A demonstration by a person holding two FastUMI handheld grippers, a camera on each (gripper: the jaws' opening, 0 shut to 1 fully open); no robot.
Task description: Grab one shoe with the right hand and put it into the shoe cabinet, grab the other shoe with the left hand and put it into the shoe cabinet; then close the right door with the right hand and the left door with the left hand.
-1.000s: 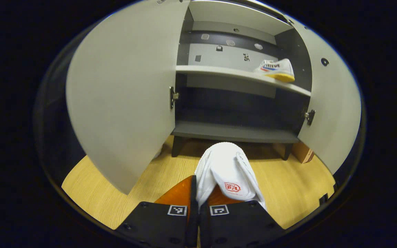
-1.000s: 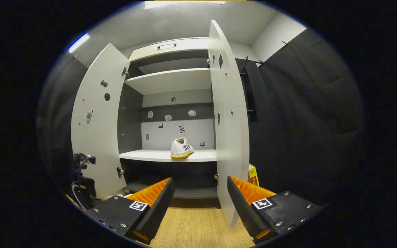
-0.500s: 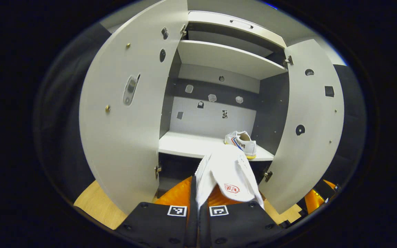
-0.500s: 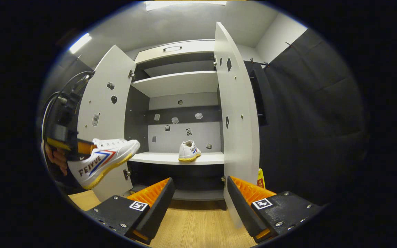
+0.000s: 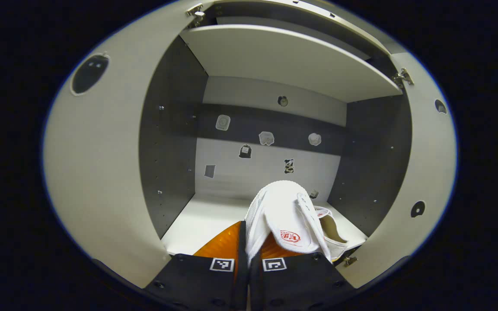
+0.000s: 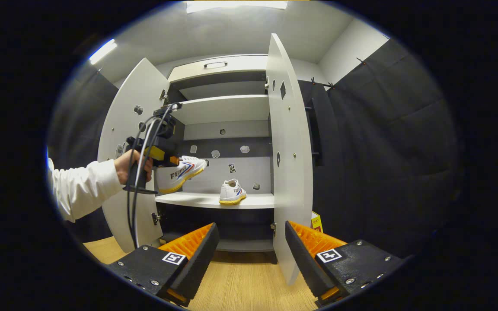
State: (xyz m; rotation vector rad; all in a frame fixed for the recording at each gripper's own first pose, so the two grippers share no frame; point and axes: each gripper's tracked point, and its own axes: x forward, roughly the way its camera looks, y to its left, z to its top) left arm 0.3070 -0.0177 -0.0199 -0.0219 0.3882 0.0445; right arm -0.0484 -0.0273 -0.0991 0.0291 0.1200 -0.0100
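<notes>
Meanwhile the left gripper (image 5: 245,242) clamps the second shoe (image 5: 284,216) above the cabinet shelf (image 6: 205,199) (first shoe (image 6: 231,192) already resting there); the right gripper (image 6: 249,250) gapes empty.

Long white sleeve (image 6: 85,188), thin dark cables (image 6: 138,172) looping down, black gripper (image 6: 249,255) blocks with small screws and square black-and-white tags.

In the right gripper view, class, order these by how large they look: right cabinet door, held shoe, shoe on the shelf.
1. right cabinet door
2. held shoe, which is nearer the camera
3. shoe on the shelf
</notes>
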